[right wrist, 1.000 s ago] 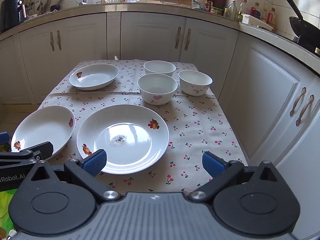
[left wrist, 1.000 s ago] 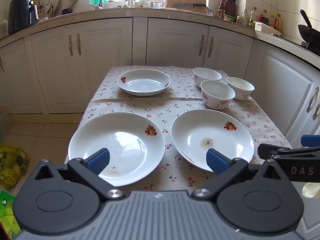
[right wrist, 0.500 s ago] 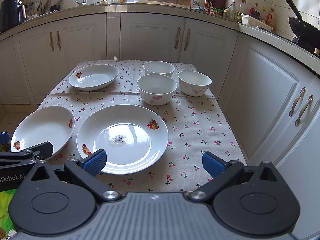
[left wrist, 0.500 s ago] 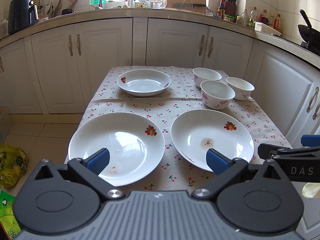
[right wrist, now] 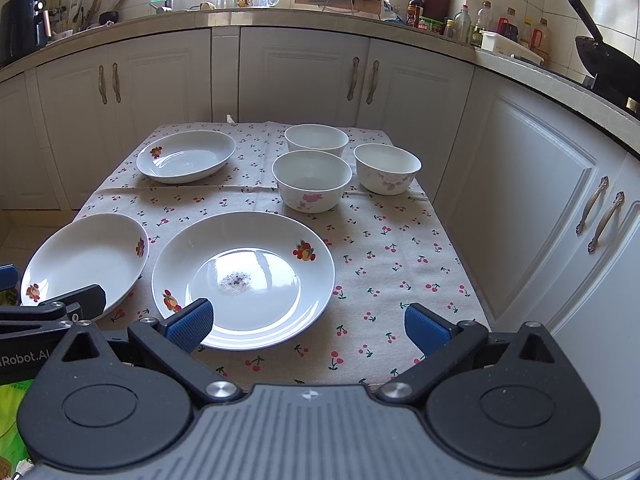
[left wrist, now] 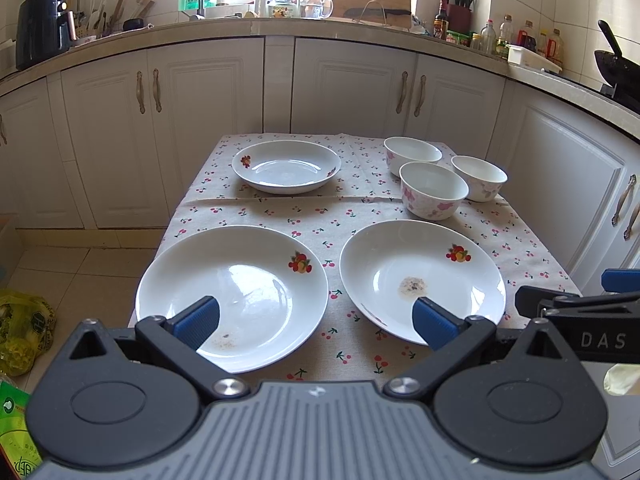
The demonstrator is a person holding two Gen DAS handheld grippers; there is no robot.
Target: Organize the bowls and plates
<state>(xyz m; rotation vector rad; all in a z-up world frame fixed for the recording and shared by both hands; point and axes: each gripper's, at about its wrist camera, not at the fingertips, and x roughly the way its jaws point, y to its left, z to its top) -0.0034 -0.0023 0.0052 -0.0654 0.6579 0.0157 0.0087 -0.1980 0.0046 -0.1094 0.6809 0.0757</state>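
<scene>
On the cherry-print cloth of the worktop (left wrist: 304, 216) nothing is stacked yet, so the task looks to be at its very start: both grippers hang back at the near edge, neither touching any dish. The left gripper (left wrist: 316, 318) has its jaws spread wide and empty, framing the gap between the two near plates; the right gripper (right wrist: 306, 326) is likewise wide apart and empty, its left pad over the near rim of the crumbed plate (right wrist: 243, 278).

Counted, there are three plates and three bowls. The left near plate (left wrist: 232, 292) and the crumbed plate lie side by side at the front, close but apart; the far plate (left wrist: 286, 165) sits alone at the back left. The bowls cluster at the back right: a pink-flowered bowl (right wrist: 312, 180) in front, a plain bowl (right wrist: 316, 139) behind it, and a pale-flowered bowl (right wrist: 387, 167) to the right (all upright, near one another, whether touching I cannot tell).

My judgement: the next move calls for pinching one plate by its thin rim, lifting it level and nesting it on another, then the bowls likewise
</scene>
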